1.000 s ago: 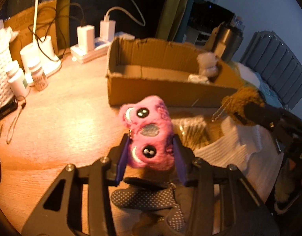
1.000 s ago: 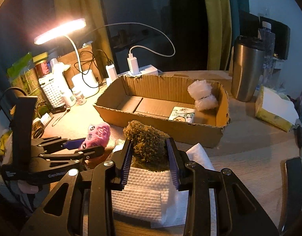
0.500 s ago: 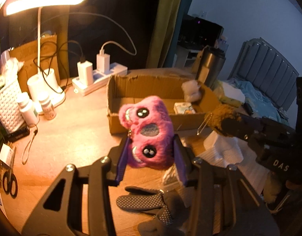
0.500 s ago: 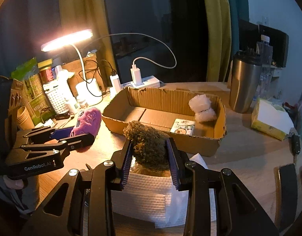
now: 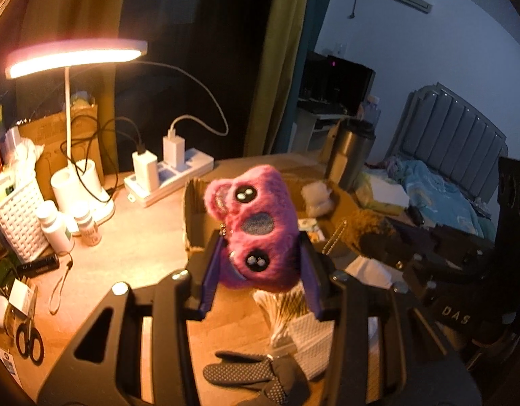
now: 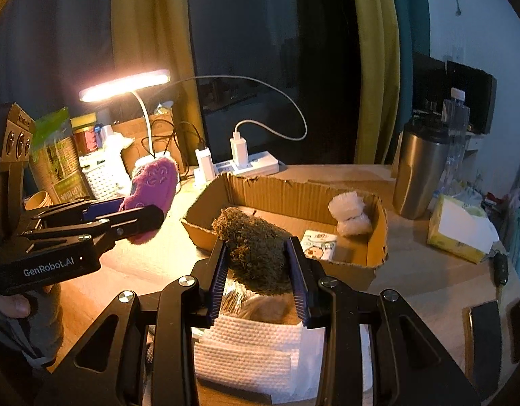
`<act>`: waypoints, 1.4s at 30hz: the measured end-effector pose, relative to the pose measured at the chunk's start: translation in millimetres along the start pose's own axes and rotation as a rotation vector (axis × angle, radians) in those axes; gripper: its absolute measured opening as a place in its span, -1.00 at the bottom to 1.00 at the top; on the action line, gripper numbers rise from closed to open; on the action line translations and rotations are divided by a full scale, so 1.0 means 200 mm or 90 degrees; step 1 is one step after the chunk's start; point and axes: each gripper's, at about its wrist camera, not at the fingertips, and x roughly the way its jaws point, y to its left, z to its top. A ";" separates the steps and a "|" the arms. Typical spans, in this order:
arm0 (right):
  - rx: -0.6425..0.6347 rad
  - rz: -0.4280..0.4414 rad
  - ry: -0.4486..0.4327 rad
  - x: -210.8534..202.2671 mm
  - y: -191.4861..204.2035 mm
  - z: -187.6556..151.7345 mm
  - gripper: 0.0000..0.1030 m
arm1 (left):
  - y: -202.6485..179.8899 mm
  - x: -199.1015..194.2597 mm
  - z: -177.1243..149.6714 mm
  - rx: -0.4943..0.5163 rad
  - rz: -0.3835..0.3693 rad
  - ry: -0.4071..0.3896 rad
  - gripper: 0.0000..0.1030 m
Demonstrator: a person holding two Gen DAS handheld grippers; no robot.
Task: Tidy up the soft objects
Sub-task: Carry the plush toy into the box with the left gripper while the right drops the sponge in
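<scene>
My left gripper [image 5: 260,270] is shut on a pink plush toy [image 5: 256,226] with black eyes, held above the desk left of the open cardboard box [image 5: 192,216]. It also shows in the right wrist view [image 6: 151,186]. My right gripper [image 6: 258,270] is shut on a brown fuzzy plush [image 6: 256,247], held above a white towel [image 6: 253,352] just in front of the cardboard box [image 6: 375,253]. The brown plush also shows in the left wrist view [image 5: 364,226]. A white fluffy item [image 6: 349,211] and a small packet [image 6: 319,243] lie in the box.
A lit desk lamp [image 6: 124,84], power strip with chargers [image 6: 246,165], white basket [image 5: 13,220] and bottles [image 5: 57,226] stand at the back left. A steel tumbler [image 6: 419,172] and tissue pack [image 6: 463,233] stand right. Dark gloves [image 5: 256,375], cotton swabs [image 5: 283,311] and scissors [image 5: 30,341] lie near.
Both grippers have risen above the desk with their plush toys still held. The views now tilt up, showing more of the lamp and room.
</scene>
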 end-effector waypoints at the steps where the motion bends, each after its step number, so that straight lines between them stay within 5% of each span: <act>1: -0.002 -0.001 -0.003 0.00 0.00 0.01 -0.29 | 0.00 0.00 0.01 0.000 -0.001 -0.003 -0.16; 22: -0.031 -0.015 -0.055 0.03 -0.03 0.24 -0.29 | 0.01 0.06 0.25 -0.002 -0.006 -0.047 -0.16; 42: 0.001 -0.004 0.010 0.40 -0.12 0.22 -0.29 | 0.15 0.50 0.13 -0.024 0.016 0.066 -0.16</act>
